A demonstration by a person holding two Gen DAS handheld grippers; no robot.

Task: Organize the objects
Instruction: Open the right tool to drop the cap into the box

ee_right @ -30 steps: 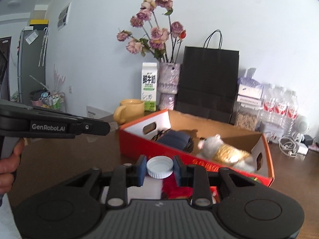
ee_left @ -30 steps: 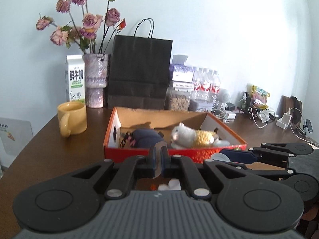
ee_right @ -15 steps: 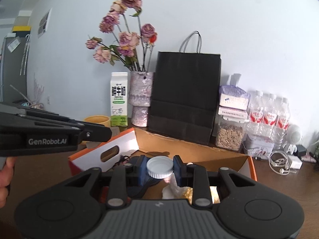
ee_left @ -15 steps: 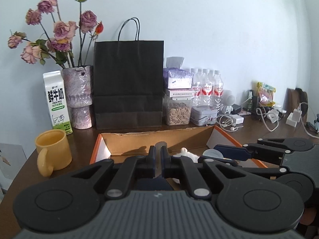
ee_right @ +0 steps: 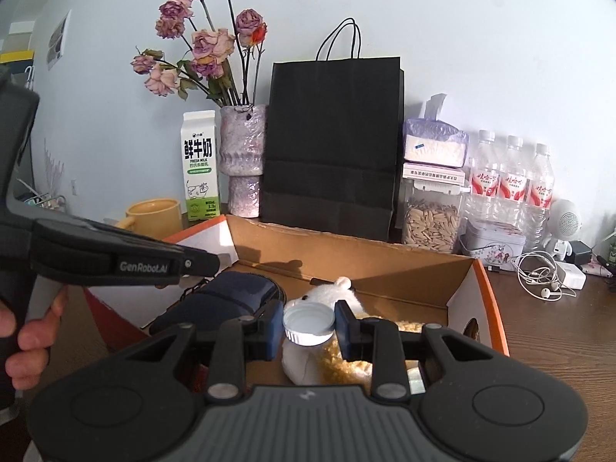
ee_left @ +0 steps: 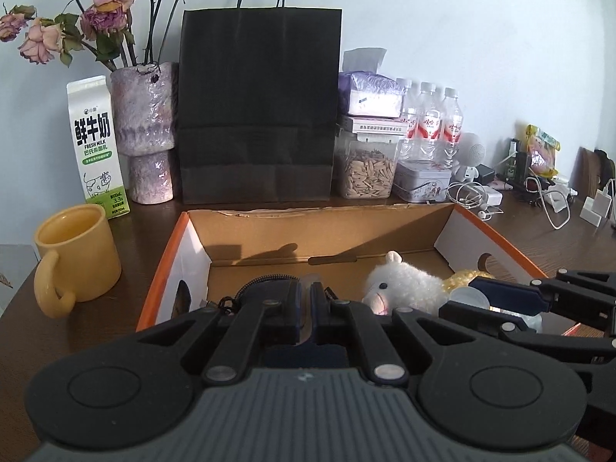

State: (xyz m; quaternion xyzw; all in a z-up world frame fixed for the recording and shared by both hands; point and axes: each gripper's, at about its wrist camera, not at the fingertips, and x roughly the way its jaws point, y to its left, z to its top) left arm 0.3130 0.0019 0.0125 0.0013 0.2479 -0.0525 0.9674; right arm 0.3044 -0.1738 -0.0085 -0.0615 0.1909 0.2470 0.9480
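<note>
An orange cardboard box (ee_left: 169, 265) (ee_right: 489, 300) stands open on the brown table. Inside lie a white and yellow plush toy (ee_left: 408, 288) (ee_right: 331, 365) and a dark blue zip pouch (ee_right: 231, 296). My right gripper (ee_right: 309, 327) is shut on a white plastic lid (ee_right: 309, 323) and holds it over the plush toy inside the box. My left gripper (ee_left: 307, 304) is shut on a thin clear piece (ee_left: 307, 308) over the pouch; what the piece is cannot be told.
A yellow mug (ee_left: 75, 254) stands left of the box. Behind it are a milk carton (ee_left: 98, 142), a vase of dried roses (ee_left: 146, 131), a black paper bag (ee_left: 256, 104), a seed jar (ee_left: 367, 169), water bottles (ee_left: 431, 123), a tin and cables.
Both grippers have moved forward and over the box, each keeping its hold. The box front wall has dropped out of view and the inside now shows.
</note>
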